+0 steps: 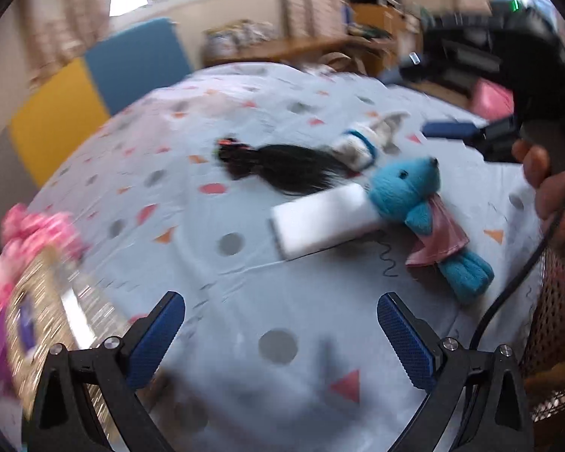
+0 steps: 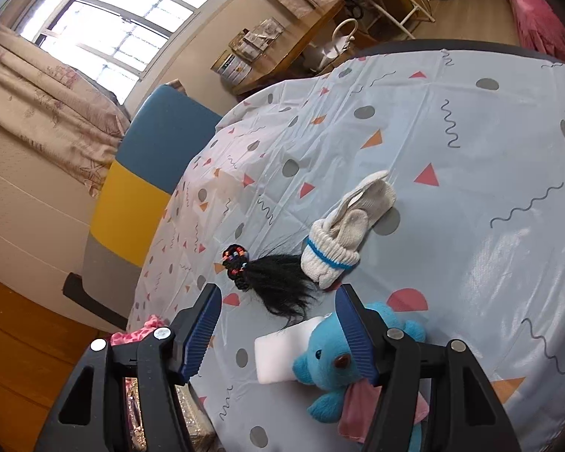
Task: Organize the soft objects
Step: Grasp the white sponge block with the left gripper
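A: Toys first? Blue teddy bear (image 1: 406, 188) on the patterned tablecloth (image 1: 245, 293), lying flat, pink cloth (image 1: 439, 237) round its neck and body.

B: Yes. Touching a white foam block (image 1: 320, 218), head resting against one end of it.

A: Beyond the block?

B: Black hair bundle (image 1: 278, 167) with a beaded tie, loose ends just reaching the block's far edge. Beside the hair, a white sock (image 1: 361, 141) with a blue band, rolled at the cuff, touching the hair's spread end.

A: And further from the bear?

B: Pink fluffy thing (image 1: 37, 233) at the tablecloth's edge, well apart from the block, sitting on a glittery box (image 1: 45, 312). Very blurred, hard to say more.

A: Left claw?

B: Left gripper (image 1: 282, 339) spread wide, nothing between the blue pads (image 1: 156, 339), hanging over bare tablecloth on the near side of the block.

A: Right claw?

B: Right gripper (image 2: 278, 331) spread wide too, holding nothing. Above the block (image 2: 282, 354) and bear (image 2: 327, 369) in its own view, one blue pad (image 2: 354, 331) in front of the bear's head. Touching or only in front, cannot tell.

A: Seen from the left camera?

B: Right gripper (image 1: 455, 128) past the sock, on the far side of the bear, with a hand (image 1: 550, 188) round its handle and a black cable (image 1: 516, 282) trailing down.

A: Around the table?

B: Blue and yellow padded panel (image 2: 147, 173) beyond the tablecloth's far edge, a window (image 2: 113, 19) with patterned curtains (image 2: 45, 105) behind that.
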`<state>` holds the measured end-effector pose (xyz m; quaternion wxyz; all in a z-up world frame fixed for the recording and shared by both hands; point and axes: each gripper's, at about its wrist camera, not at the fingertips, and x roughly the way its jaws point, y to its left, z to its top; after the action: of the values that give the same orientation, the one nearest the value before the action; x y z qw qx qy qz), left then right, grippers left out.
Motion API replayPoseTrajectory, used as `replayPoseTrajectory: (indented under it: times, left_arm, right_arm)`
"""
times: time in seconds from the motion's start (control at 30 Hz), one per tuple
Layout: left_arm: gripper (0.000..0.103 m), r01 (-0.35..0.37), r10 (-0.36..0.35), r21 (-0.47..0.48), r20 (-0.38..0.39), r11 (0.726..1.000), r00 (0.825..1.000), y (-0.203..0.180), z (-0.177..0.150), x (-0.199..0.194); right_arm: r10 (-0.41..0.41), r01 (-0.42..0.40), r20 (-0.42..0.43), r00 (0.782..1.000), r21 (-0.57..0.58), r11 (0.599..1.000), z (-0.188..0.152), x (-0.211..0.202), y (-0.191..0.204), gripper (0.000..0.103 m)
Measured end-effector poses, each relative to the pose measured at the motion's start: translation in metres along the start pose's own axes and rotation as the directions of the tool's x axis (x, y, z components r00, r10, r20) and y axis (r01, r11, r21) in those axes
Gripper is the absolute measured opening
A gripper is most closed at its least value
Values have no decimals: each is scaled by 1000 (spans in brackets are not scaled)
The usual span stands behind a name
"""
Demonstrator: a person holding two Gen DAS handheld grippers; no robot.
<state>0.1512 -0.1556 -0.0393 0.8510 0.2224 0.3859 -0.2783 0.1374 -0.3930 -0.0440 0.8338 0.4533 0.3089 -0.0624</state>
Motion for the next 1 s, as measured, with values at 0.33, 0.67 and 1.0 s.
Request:
replayPoseTrajectory:
  times: [0.33, 0.67, 1.0]
  left_arm:
    - [103, 58, -57, 251, -11, 966, 998, -26, 49, 70]
    - [103, 95, -77, 413, -61, 906, 995, -49, 69, 116]
    - [68, 239, -223, 128, -128, 963, 966, -20, 54, 112]
  right_arm:
    - [68, -66, -36, 997, 76, 995, 1, 5, -10, 69]
    - [110, -101, -74, 991, 108, 989, 0, 13, -13, 71]
    - [93, -90, -57, 994, 63, 994, -1, 13, -7, 71]
